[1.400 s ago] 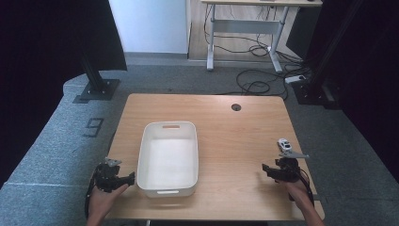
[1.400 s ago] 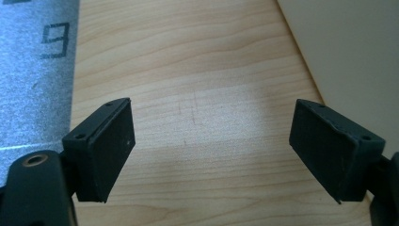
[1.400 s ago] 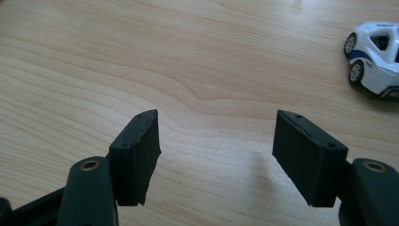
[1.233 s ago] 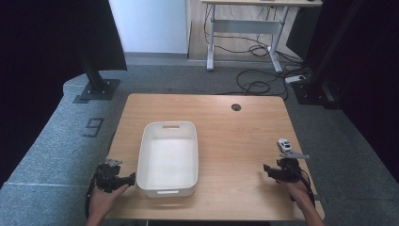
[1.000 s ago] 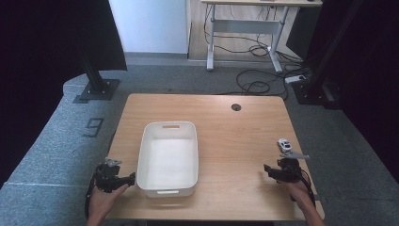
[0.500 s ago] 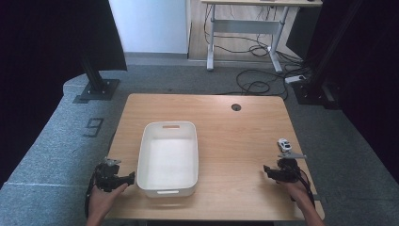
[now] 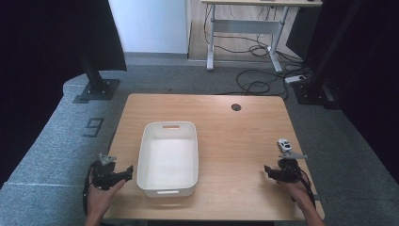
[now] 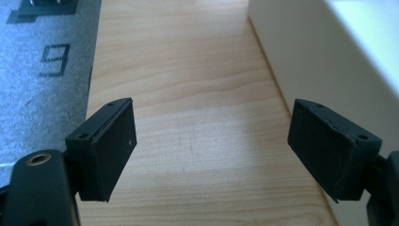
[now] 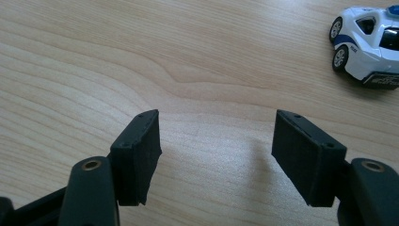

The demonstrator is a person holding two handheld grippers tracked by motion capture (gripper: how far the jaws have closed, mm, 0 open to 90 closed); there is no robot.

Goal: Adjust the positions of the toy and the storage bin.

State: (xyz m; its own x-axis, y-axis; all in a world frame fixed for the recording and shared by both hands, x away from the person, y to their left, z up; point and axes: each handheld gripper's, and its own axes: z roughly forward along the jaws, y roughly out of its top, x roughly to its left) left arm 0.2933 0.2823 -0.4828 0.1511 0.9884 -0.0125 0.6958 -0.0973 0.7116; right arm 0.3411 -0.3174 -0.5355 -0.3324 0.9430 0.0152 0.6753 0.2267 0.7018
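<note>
A white rectangular tub (image 7: 168, 157) stands left of centre on the wooden table (image 7: 235, 136). A small white and blue toy police car (image 7: 283, 145) sits near the table's right edge, also at the top right of the right gripper view (image 9: 369, 40). My left gripper (image 7: 126, 171) rests at the table's front left corner, open and holding nothing, with the tub wall (image 8: 320, 61) just to its right in the left gripper view (image 8: 211, 146). My right gripper (image 7: 268, 170) lies near the front right, open, jaws apart over bare wood (image 9: 216, 150), the car beyond and to its right.
A round cable hole (image 7: 236, 107) lies in the table's far right part. Grey carpet with a number 9 mark (image 7: 94, 126) borders the left side. Black stand bases (image 7: 96, 89) and a desk with cables (image 7: 249, 70) stand beyond the table.
</note>
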